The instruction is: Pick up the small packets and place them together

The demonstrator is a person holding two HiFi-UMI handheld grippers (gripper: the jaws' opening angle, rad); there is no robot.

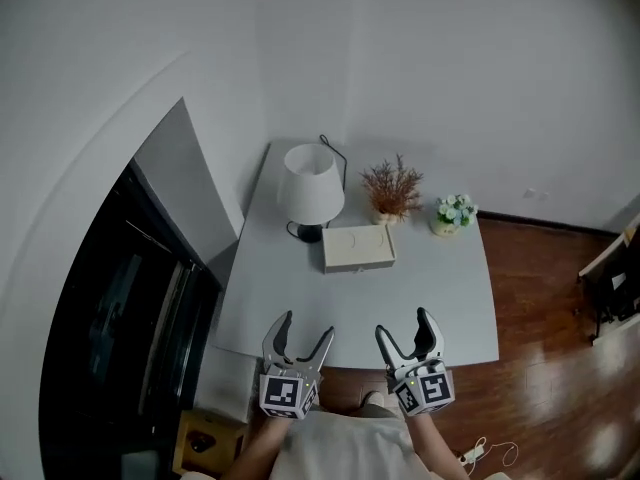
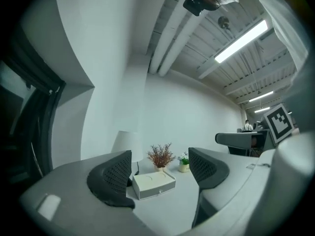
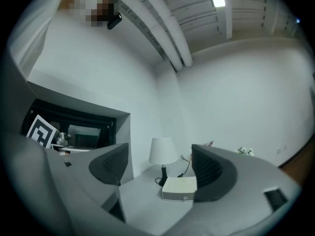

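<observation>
A: Why do the left gripper (image 1: 307, 326) and right gripper (image 1: 403, 324) hover level at the near edge of the table (image 1: 400, 298)?

B: Poised to start, I'd say: both gape, nothing between the fingers. No packets show; the box (image 1: 358, 247), well ahead of the fingertips, may hide them.

Layout of the table (image 1: 420, 298), viewed from its near edge.
Along the far edge, from left to right: the lamp (image 1: 310, 186), the dried plant (image 1: 392, 190) and the flower pot (image 1: 454, 213). The box (image 1: 358, 247) lies just before lamp and plant. The left gripper (image 1: 306, 328) and right gripper (image 1: 404, 325) are side by side over the near edge. The floor (image 1: 540, 298) lies to the right.
</observation>
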